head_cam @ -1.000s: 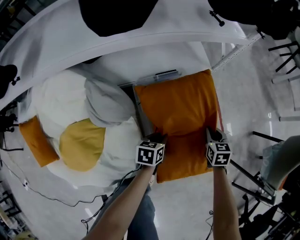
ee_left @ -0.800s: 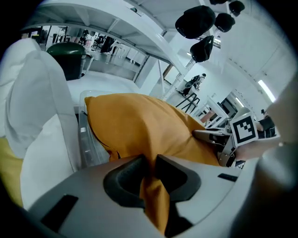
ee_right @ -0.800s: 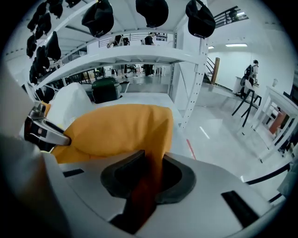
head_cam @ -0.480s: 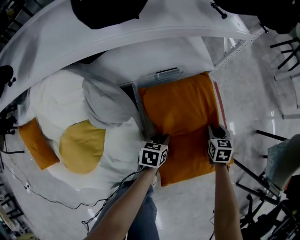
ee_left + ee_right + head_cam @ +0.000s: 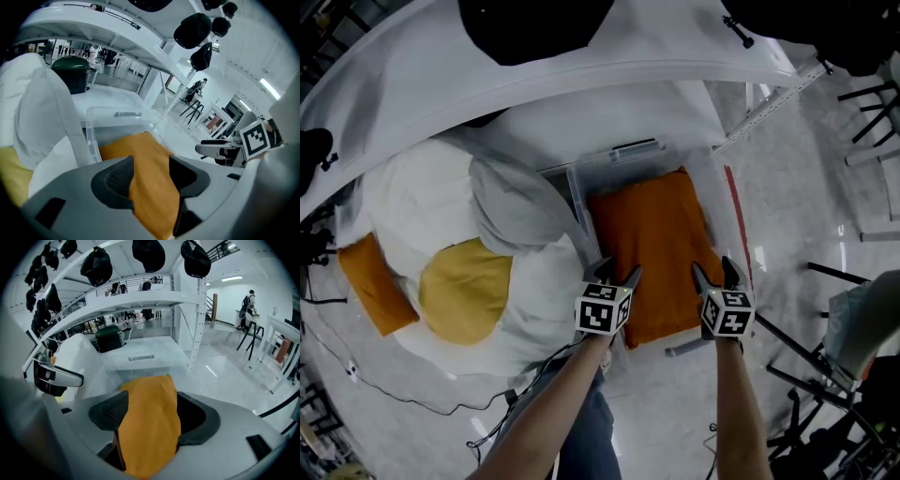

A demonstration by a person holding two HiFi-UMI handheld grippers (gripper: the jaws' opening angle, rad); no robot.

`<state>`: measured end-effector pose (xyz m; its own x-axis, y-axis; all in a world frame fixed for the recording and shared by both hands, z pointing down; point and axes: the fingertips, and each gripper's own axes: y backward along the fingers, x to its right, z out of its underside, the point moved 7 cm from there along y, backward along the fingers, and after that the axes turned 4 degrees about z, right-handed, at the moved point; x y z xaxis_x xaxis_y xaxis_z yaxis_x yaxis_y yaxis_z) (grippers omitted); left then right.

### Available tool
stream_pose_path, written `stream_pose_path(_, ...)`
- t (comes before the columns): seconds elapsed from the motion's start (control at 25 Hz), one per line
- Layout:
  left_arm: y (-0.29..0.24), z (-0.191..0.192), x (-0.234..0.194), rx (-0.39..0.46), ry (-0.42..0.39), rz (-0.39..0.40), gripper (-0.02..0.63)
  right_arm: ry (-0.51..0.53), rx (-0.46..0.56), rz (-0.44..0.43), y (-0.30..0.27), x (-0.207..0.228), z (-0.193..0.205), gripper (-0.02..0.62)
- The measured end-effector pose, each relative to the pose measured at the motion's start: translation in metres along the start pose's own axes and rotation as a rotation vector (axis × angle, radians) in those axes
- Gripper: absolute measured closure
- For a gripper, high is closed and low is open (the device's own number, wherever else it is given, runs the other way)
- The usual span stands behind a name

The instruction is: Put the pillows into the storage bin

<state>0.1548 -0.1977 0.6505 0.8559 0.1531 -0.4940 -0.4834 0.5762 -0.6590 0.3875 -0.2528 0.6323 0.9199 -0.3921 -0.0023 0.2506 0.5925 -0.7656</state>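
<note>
Dropping lower than a second ago, the orange pillow [image 5: 652,248] now lies inside the clear storage bin [image 5: 628,161], near end draped over its front edge, since the left gripper [image 5: 617,272] and right gripper [image 5: 713,270] have just been opening wide, releasing the fabric between them.

My left claw [image 5: 151,180] had just been spreading its jaws, the orange pillow [image 5: 143,152] loose between them, reaching into the clear storage bin [image 5: 117,123].
</note>
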Motion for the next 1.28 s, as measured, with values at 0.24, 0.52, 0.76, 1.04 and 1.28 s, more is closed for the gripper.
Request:
stream_pose_path(0.24,0.06,-0.013,0.003,0.116,0.069,-0.02,0.365,0.017,0.051,-0.105,0.036,-0.049,-0.036,0.29)
stream_pose_path(0.52,0.191,-0.025,-0.051,0.264,0.146,-0.153,0.365,-0.007,0.128,-0.291,0.079,-0.163,-0.093,0.29)
stream_pose_path(0.76,0.31,0.0,-0.13,0.366,0.26,-0.357,0.365,0.095,0.123,-0.517,0.083,-0.3,-0.122,0.29)
stream_pose_path(1.04,0.448,0.071,-0.207,0.464,0.366,-0.579,0.365,0.237,0.082,-0.717,0.1,-0.462,-0.114,0.29)
stream_pose_path(1.28,0.542,0.13,-0.267,0.444,0.398,-0.65,0.365,0.319,0.046,-0.812,0.113,-0.594,-0.085,0.29)
